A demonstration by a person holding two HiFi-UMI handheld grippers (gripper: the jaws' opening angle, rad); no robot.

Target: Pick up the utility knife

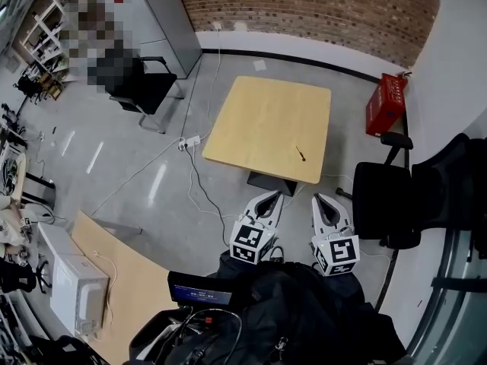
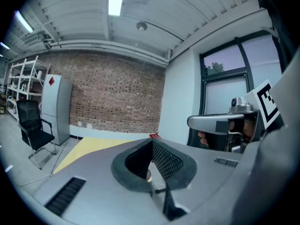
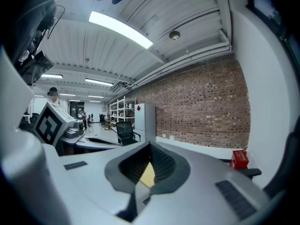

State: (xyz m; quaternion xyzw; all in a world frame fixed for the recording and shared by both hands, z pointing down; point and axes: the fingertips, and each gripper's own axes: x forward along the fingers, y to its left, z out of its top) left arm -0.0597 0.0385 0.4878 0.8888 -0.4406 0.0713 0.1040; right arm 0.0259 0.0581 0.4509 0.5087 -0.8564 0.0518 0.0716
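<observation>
The utility knife point(image 1: 300, 153) is a small thin dark-and-yellow object lying near the near right edge of the light wooden table point(image 1: 266, 116). My left gripper point(image 1: 275, 197) and right gripper point(image 1: 317, 199) are held side by side low in the head view, short of the table's near edge, pointing toward it. Both are well apart from the knife. In the left gripper view the jaws of the left gripper point(image 2: 151, 146) meet at the tip with nothing between them. The right gripper point(image 3: 149, 150) looks the same in its own view. Neither gripper view shows the knife.
A black chair point(image 1: 384, 200) stands right of the grippers, another point(image 1: 141, 86) at far left. A red box point(image 1: 386, 103) sits by the right wall. A power strip point(image 1: 189, 141) with cables lies on the floor left of the table. A wooden board point(image 1: 125, 280) and black bag point(image 1: 297, 318) lie near my feet.
</observation>
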